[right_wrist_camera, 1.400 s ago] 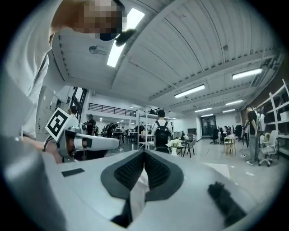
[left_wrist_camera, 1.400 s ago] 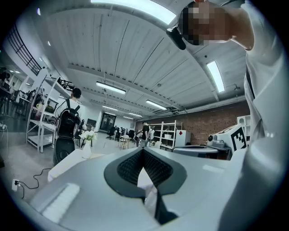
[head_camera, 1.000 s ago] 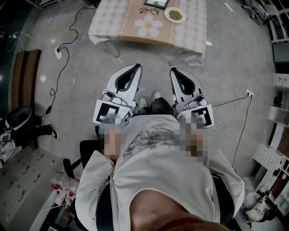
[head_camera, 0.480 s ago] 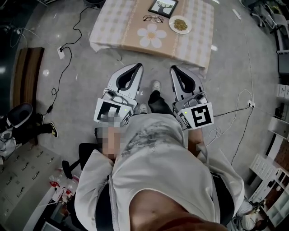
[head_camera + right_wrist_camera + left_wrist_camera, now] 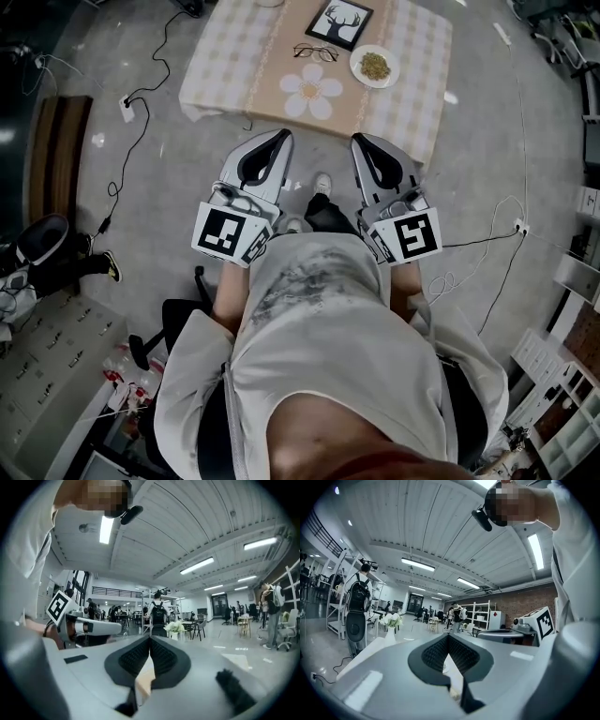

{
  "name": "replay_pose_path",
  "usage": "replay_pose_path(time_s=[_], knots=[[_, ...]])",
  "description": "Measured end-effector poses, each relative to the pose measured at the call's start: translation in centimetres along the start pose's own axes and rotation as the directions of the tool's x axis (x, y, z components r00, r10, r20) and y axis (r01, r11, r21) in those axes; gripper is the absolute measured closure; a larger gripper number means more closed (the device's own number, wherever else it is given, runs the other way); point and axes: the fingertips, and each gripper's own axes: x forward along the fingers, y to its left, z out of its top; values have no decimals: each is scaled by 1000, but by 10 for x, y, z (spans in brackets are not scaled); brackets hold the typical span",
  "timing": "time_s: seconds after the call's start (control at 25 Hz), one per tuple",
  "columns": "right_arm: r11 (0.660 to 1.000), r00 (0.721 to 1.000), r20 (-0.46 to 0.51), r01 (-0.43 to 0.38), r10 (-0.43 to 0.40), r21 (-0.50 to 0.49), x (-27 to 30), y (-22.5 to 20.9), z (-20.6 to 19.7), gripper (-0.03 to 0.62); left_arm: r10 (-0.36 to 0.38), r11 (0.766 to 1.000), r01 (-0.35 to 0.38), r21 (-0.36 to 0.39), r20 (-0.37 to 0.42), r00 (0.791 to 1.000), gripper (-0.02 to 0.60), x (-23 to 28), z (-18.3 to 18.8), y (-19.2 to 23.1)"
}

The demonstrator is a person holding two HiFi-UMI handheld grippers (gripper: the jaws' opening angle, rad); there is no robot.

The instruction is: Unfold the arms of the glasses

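Grey flooring (image 5: 525, 169) is stretching out below us, and ahead a small table (image 5: 225, 56) under a checked cloth is standing, seen from above in the head view. We are looking down on the glasses (image 5: 315, 52), which are lying on the tabletop near the middle of its far edge, well apart from both tools; they are showing too small for us to tell how their arms are sitting. A framed deer picture (image 5: 338, 23) is resting just beyond them at the far edge, a white plate of food (image 5: 375, 66) is sitting just beside them toward the right edge, and a large daisy print (image 5: 309, 91) on the cloth is lying just on their near side. We are holding the left gripper (image 5: 284, 134) and the right gripper (image 5: 359, 139) side by side in front of our body, short of the table's near edge, both pointing level toward it, with their marker cubes (image 5: 225, 234) facing up. Each gripper view is showing ridged dark pads pressed together at the tip with nothing between them, so both pairs of jaws are closed and empty. Behind them a white vase of flowers (image 5: 392, 620) is standing in a wide hall under strip lights.
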Motion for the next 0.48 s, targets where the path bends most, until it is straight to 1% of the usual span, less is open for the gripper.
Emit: replay_pose_path(time_s=[0.16,0.32,0.48], knots=[[1000,1000,-6,-29,29,4,13,-22,-1,576,14,1000,-14,0,3,1000,574,24,3,6],[999,999,0,-52,52,5,25,-48,1,576,6,1000,-5,-18,34,999,574,48,12,9],[998,998,6,-66,66,12,34,-67,3,576,12,1000,-12,-13,43,999,574,66,17,14]])
